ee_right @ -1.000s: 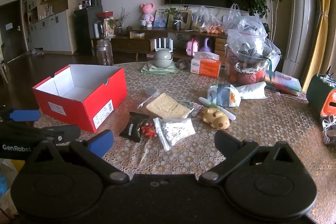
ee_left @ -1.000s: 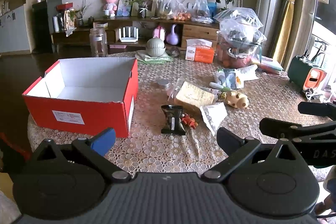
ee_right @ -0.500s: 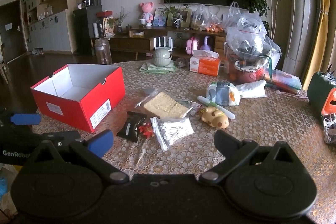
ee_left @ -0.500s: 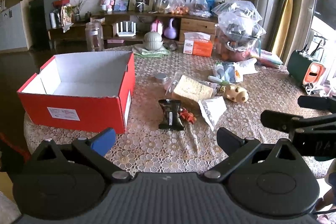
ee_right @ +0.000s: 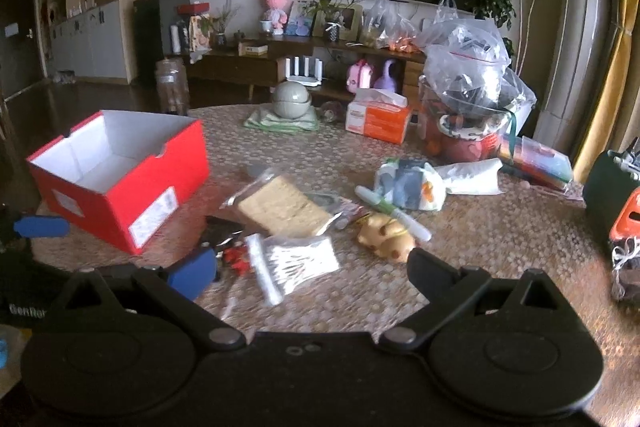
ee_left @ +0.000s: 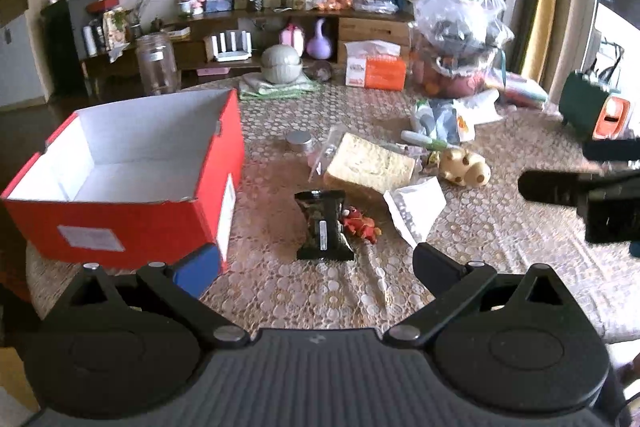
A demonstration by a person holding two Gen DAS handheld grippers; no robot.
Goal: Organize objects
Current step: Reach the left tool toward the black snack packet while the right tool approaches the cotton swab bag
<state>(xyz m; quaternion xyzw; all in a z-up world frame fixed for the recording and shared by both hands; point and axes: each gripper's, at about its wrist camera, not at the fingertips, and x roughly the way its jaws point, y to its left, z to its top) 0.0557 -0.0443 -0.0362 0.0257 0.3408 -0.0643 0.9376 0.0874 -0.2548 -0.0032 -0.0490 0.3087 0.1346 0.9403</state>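
An open red box [ee_left: 120,223] with a white inside stands empty on the table's left, also in the right wrist view as the red box [ee_right: 120,203]. Loose items lie in the middle: a black packet [ee_left: 323,225], a small red toy [ee_left: 358,225], a bagged cracker block [ee_left: 368,169], a clear bag of cotton swabs [ee_right: 298,261], a tan animal toy [ee_right: 386,237] and a white pen [ee_right: 394,213]. My left gripper [ee_left: 316,265] is open just short of the black packet. My right gripper [ee_right: 310,269] is open over the swab bag.
A lace-covered round table [ee_left: 500,247] holds a tissue box [ee_left: 374,69], a grey lidded bowl [ee_left: 280,65], full plastic bags [ee_left: 460,27], a glass jar [ee_left: 156,65] and a dark green case [ee_right: 612,195]. A TV cabinet stands behind.
Both grippers have moved forward and lower toward the loose items; the table contents look larger. Both stay open and hold nothing.
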